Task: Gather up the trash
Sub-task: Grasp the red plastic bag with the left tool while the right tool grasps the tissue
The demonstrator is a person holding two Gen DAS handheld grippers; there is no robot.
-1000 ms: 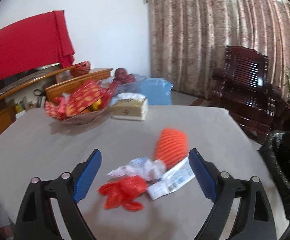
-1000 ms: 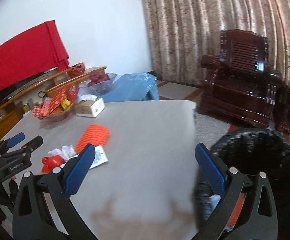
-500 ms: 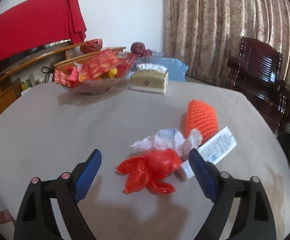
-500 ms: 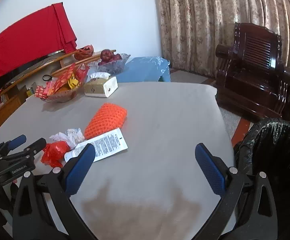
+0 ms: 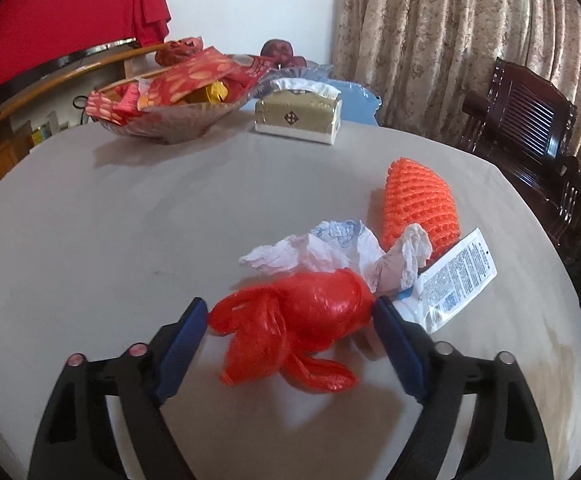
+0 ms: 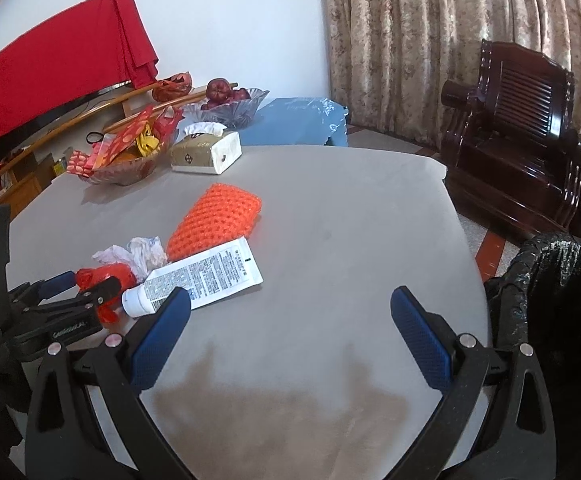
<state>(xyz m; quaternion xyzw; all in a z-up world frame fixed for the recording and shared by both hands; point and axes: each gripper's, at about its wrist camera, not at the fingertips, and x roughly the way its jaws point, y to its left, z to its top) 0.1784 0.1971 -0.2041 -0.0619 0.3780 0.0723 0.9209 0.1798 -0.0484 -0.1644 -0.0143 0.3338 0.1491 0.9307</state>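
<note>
A crumpled red plastic bag (image 5: pixel 298 312) lies on the grey table (image 5: pixel 130 240). My left gripper (image 5: pixel 290 304) straddles it, its jaws closing, with the blue pads (image 5: pixel 186 332) just at the bag's two sides. Behind the bag lie crumpled white paper (image 5: pixel 330 252), an orange foam net (image 5: pixel 418 204) and a white printed tube (image 5: pixel 450 276). My right gripper (image 6: pixel 290 294) hangs open and empty over bare table, right of the tube (image 6: pixel 202 276). The right wrist view also shows the left gripper (image 6: pixel 90 280) at the red bag (image 6: pixel 110 274).
A black-lined trash bin (image 6: pixel 558 280) stands off the table's right edge. At the far side of the table sit a glass bowl of red snack packets (image 5: pixel 162 112) and a tissue box (image 5: pixel 298 116). A dark wooden chair (image 6: pixel 522 120) stands by the curtain.
My left gripper came down and forward until the red bag sits between its pads, and its jaws narrowed. My right gripper swung from over the bin to over the table.
</note>
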